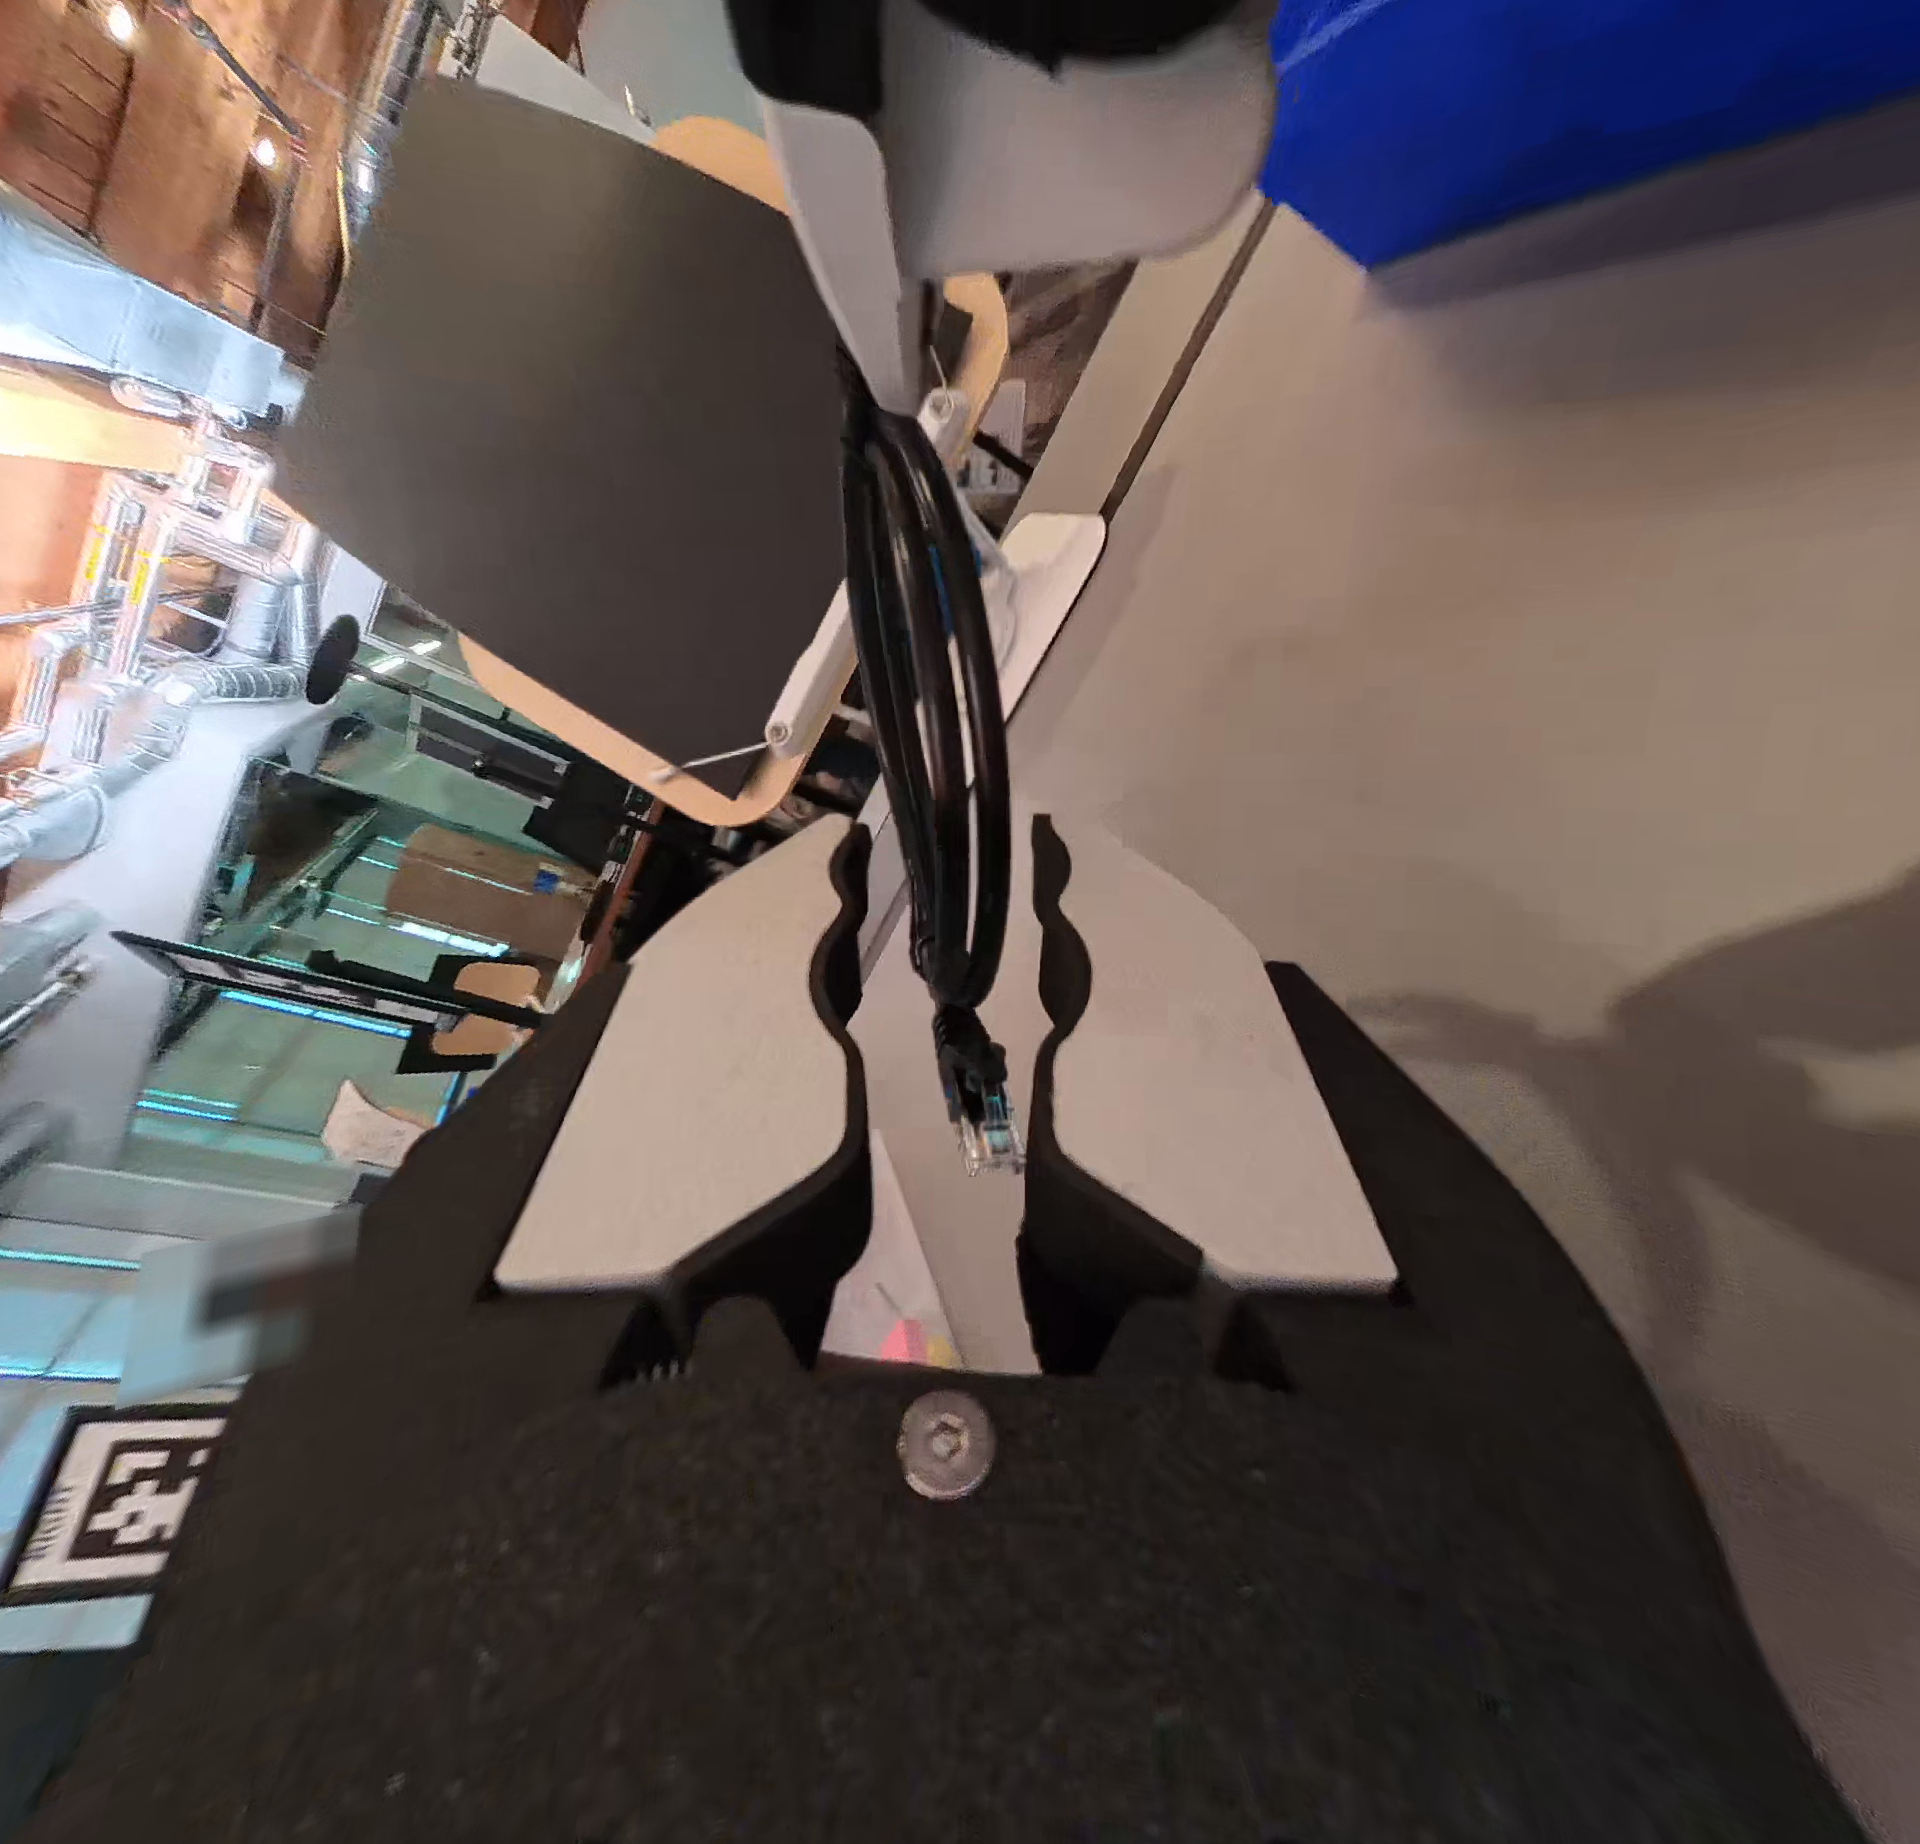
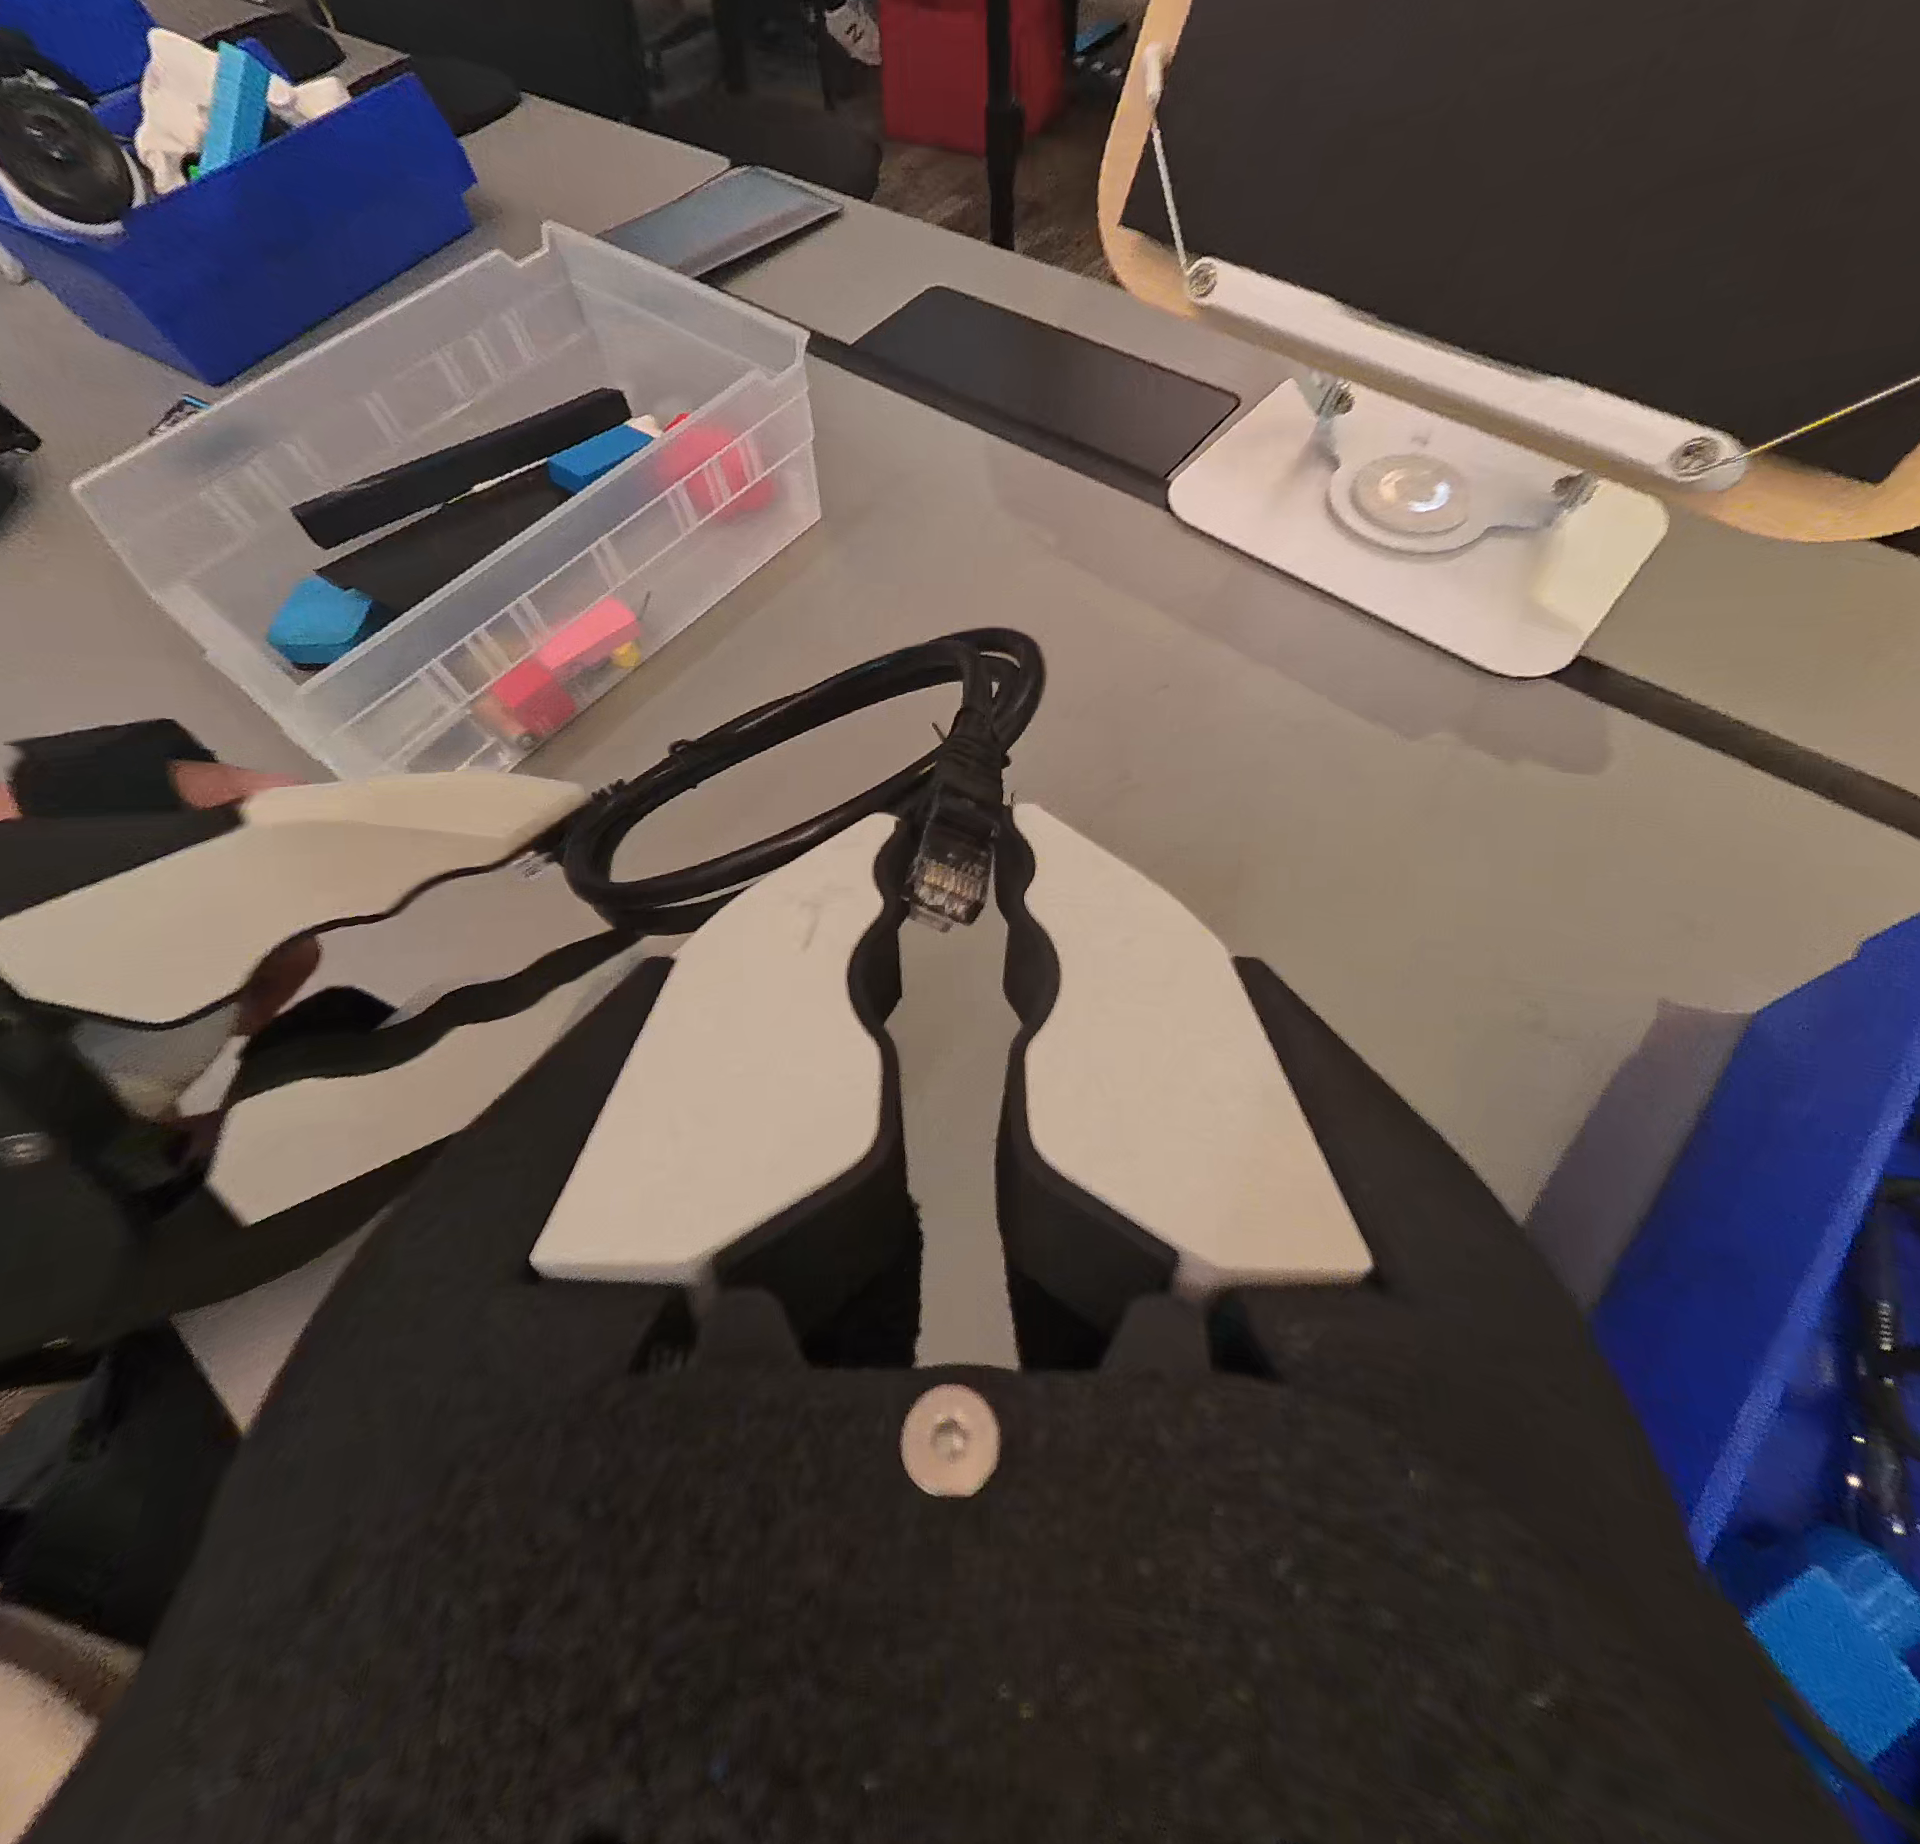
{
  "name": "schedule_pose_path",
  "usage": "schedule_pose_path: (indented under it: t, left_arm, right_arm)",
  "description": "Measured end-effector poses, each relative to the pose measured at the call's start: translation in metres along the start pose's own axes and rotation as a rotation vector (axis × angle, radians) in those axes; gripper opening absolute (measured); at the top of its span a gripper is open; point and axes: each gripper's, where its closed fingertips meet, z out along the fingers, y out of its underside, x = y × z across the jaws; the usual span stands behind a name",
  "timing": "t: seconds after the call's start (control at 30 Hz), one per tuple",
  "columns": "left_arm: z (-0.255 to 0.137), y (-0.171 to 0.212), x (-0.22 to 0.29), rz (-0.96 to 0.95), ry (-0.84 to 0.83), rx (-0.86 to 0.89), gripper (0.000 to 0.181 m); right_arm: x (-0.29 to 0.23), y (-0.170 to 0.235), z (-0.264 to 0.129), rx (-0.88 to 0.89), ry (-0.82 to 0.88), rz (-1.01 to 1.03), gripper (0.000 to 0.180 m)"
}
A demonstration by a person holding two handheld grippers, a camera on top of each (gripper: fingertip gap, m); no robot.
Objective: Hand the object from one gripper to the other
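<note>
Left wrist view: a black network cable wound into a long narrow coil [image 1: 935, 651] hangs in the air beside the grey bench [image 1: 1455, 703]. Its long axis runs straight away from the camera. The far end of the coil is pinched in the tips of the right hand-held gripper [image 1: 883, 371]. The near end passes between the fingers of the left hand-held gripper [image 1: 945, 838], which stand wide with a gap showing on both sides of the coil. 1 clear plug with a black boot [image 1: 982, 1108] dangles from the near end and points back toward the camera.

Right wrist view: the coil is held above the middle of the bench, its long axis running left to right. The right hand-held gripper is narrow and clamps the cable just behind a second clear plug [image 2: 948, 875], which points toward the camera. The left hand-held gripper straddles the coil's left end, its fingers apart. A clear plastic bin [image 2: 727, 423] of coloured blocks stands toward the bench's far left corner.
</note>
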Motion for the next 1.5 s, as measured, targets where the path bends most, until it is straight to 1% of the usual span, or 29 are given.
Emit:
schedule_pose_path:
  t: [0.07,0.1,0.13,0.2,0.27,0.37,0.47,0.53,0.57,0.63,0.73,0.87,0.93,1.0,1.07,1.13,1.17,1.3,1.37,1.43,1.47,1.5]
  left_arm:
    - [0.004,0.007,0.003,0.047,-0.013,-0.031,0.03]
    - [0.005,0.007,0.004,0.072,-0.02,-0.032,0.025]
    - [0.005,0.007,0.006,0.098,-0.024,-0.029,0.013]
    - [0.005,0.009,0.004,0.105,-0.041,-0.044,0.011]
    - [0.006,0.01,0.003,0.072,-0.019,-0.051,0.011]
    - [0.004,0.01,-0.003,0.024,-0.011,-0.027,0.011]
    - [0.001,0.01,-0.013,-0.017,-0.019,0.004,0.011]
    - [-0.001,0.01,-0.019,-0.089,0.005,0.033,0.01]
    - [-0.001,0.011,-0.022,-0.138,0.023,0.044,0.011]
    - [0.0,0.015,-0.029,-0.26,0.071,0.052,0.011]
    - [0.0,0.019,-0.035,-0.481,0.18,0.088,0.01]
    - [-0.001,0.014,-0.034,-0.801,0.419,0.139,0.01]
    - [-0.004,0.011,-0.029,-0.905,0.563,0.119,0.01]
    - [-0.006,0.011,-0.023,-0.975,0.704,0.042,0.01]
    - [-0.01,0.009,-0.026,-1.028,0.821,-0.033,0.01]
    - [-0.014,0.0,-0.036,-1.07,0.926,-0.045,0.01]
    - [-0.016,-0.003,-0.041,-1.083,0.97,-0.065,0.01]
    - [-0.019,-0.005,-0.043,-1.028,1.129,-0.227,0.01]
    - [-0.019,-0.009,-0.043,-1.026,1.191,-0.275,0.01]
    - [-0.018,-0.012,-0.04,-1.027,1.252,-0.315,0.01]
    - [-0.016,-0.013,-0.039,-1.033,1.273,-0.33,0.01]
    - [-0.014,-0.013,-0.038,-1.037,1.282,-0.345,0.01]
  right_arm:
    - [-0.006,0.003,0.003,-0.024,-0.033,0.017,0.015]
    - [-0.009,0.005,0.004,-0.033,-0.054,0.023,0.015]
    - [-0.011,0.007,0.006,-0.04,-0.065,0.027,0.015]
    - [-0.01,0.008,0.008,-0.035,-0.059,0.01,0.015]
    - [-0.009,0.007,0.01,-0.016,-0.06,-0.024,0.016]
    - [-0.014,-0.002,0.008,0.06,-0.13,-0.031,0.017]
    - [-0.018,-0.019,-0.002,0.202,-0.222,-0.039,0.034]
    - [-0.011,-0.026,-0.009,0.268,-0.232,-0.065,0.045]
    - [-0.005,-0.029,-0.012,0.293,-0.224,-0.085,0.054]
    - [0.006,-0.03,-0.016,0.316,-0.183,-0.139,0.052]
    - [0.014,-0.028,-0.017,0.331,-0.146,-0.221,0.052]
    - [0.003,-0.015,-0.005,0.314,-0.158,-0.354,0.051]
    - [-0.013,-0.004,0.002,0.312,-0.187,-0.487,0.051]
    - [-0.036,0.012,0.007,0.313,-0.273,-0.59,0.05]
    - [-0.052,0.028,0.015,0.269,-0.331,-0.652,0.051]
    - [-0.064,0.04,0.022,0.22,-0.364,-0.699,0.053]
    - [-0.068,0.044,0.026,0.201,-0.36,-0.726,0.053]
    - [-0.076,0.054,0.039,0.157,-0.257,-0.895,0.052]
    - [-0.082,0.055,0.042,0.169,-0.218,-0.981,0.044]
    - [-0.087,0.054,0.046,0.178,-0.162,-1.057,0.041]
    - [-0.089,0.056,0.047,0.176,-0.144,-1.098,0.028]
    - [-0.09,0.055,0.048,0.187,-0.113,-1.139,0.021]
